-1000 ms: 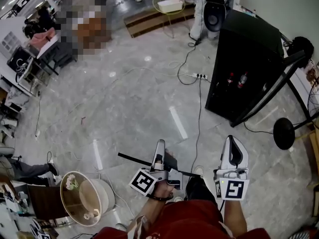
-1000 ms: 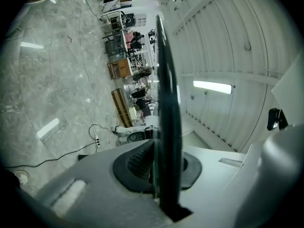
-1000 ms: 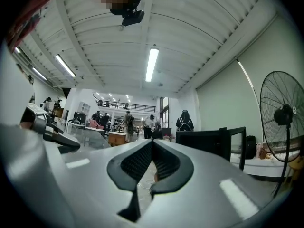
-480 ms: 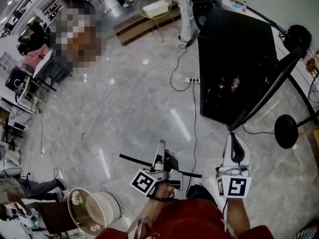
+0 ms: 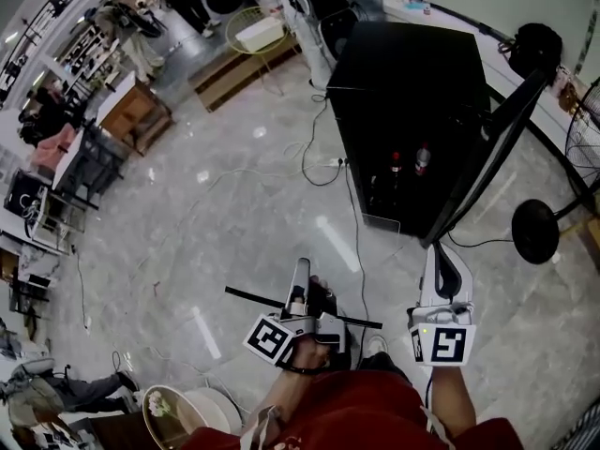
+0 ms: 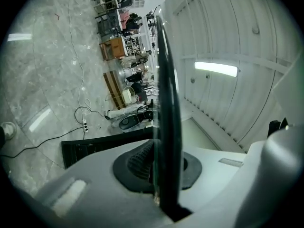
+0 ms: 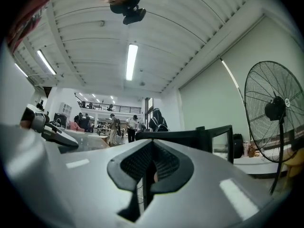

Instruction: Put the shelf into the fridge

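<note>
**Carry it flat, and feed it in level**

The shelf (image 5: 251,297) is a thin flat panel, seen edge-on as a dark bar that crosses in front of the person's waist. It is well short of the fridge (image 5: 403,82). The left gripper (image 5: 300,272) pinches it at about mid-length, with the jaws pressed onto its edge (the left gripper view shows the panel standing straight up between the pads). The right gripper (image 5: 441,256) is pressed together on nothing and hangs beside it.

A single pinch on a long panel will probably let it swing, so the free gripper could steady the far end before insertion. The fridge stands ahead and to the right with its door (image 5: 487,153) swung open, and bottles (image 5: 396,164) are visible in the lower part of the interior. The shelf should go in above them, level, and square to the opening so both side edges meet their supports together; which rail is free cannot be read from here.

A cable (image 5: 354,237) trails across the floor on the way, so watch the footing.
</note>
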`<act>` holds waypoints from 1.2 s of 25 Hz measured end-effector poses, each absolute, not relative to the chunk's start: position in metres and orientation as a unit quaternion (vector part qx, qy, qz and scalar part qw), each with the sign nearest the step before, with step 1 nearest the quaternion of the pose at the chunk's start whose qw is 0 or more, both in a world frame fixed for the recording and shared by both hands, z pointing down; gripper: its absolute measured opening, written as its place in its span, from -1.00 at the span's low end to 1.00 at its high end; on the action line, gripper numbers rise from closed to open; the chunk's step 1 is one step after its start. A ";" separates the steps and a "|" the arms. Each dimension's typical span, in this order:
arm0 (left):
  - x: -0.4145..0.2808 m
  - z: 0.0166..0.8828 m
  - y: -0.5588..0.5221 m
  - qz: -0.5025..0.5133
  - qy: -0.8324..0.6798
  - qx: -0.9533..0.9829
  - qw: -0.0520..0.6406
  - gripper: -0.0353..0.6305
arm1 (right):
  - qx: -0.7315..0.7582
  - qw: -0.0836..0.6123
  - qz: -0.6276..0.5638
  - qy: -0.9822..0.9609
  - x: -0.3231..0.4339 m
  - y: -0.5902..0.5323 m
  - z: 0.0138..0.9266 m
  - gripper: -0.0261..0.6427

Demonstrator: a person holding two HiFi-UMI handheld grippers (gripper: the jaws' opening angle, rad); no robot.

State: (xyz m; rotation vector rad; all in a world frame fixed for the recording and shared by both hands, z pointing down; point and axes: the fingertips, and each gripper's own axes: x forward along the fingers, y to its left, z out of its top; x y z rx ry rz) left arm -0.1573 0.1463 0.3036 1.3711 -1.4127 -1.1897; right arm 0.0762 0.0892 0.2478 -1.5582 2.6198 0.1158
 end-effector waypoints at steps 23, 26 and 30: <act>-0.173 0.386 -0.022 -0.435 -0.451 0.559 0.543 -0.84 | -0.610 -0.069 0.053 0.788 0.029 -0.013 0.273 -0.92; -0.173 0.401 -0.033 -0.423 -0.441 0.561 0.559 -0.84 | -0.617 -0.085 0.049 0.781 0.023 -0.023 0.283 -0.92; -0.175 0.418 -0.044 -0.406 -0.438 0.558 0.576 -0.84 | -0.625 -0.096 0.041 0.773 0.017 -0.035 0.291 -0.92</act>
